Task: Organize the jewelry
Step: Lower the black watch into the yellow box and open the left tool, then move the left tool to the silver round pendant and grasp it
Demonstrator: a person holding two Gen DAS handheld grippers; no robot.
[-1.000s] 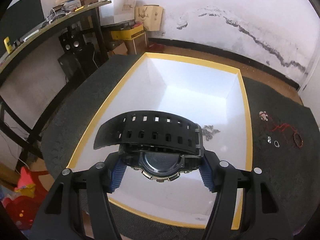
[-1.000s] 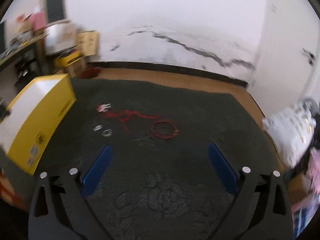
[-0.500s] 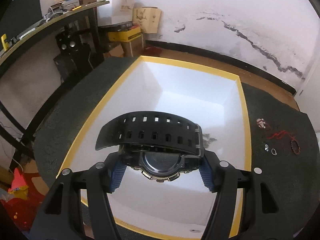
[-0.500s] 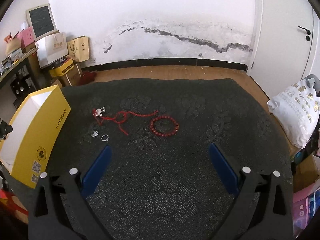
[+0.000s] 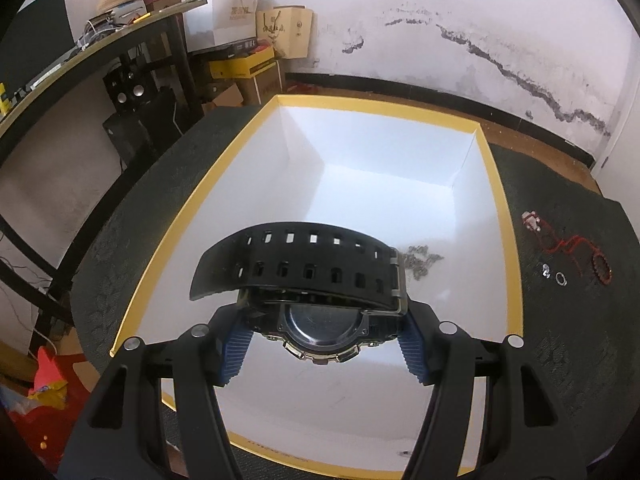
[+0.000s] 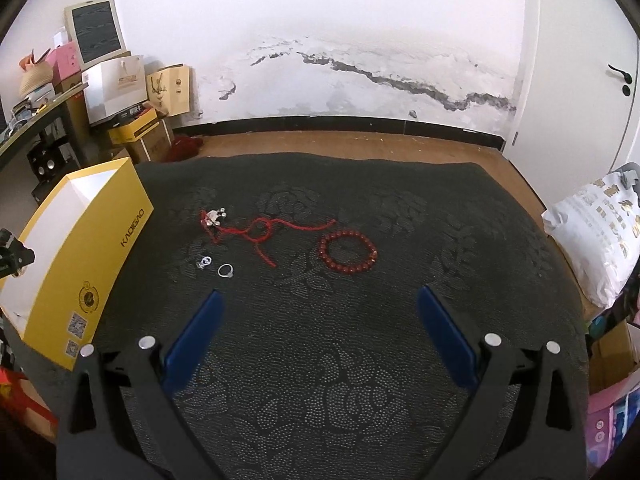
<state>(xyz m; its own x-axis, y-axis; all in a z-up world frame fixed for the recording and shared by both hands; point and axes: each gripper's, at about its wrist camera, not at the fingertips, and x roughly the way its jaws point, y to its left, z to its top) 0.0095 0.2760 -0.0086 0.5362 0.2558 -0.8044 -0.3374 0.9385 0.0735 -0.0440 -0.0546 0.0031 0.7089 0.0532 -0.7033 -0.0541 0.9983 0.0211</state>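
Note:
My left gripper (image 5: 320,344) is shut on a black watch (image 5: 304,276) and holds it above the open yellow box (image 5: 500,216) with a white inside. A silver chain (image 5: 420,264) lies in the box. My right gripper (image 6: 320,320) is open and empty above the dark cloth. Ahead of it lie a red bead bracelet (image 6: 347,251), a red cord with a silver charm (image 6: 256,229), and two silver rings (image 6: 216,266). The yellow box (image 6: 80,256) stands at the left of that view.
The dark patterned cloth (image 6: 320,380) covers the table. A desk with boxes and bags (image 5: 224,32) stands at the back left. A white sack (image 6: 596,232) lies at the right edge. The wall and wooden floor lie behind.
My left gripper rose a little above the box with the watch. My right gripper pulled back and steadied, so the jewelry sits farther ahead.

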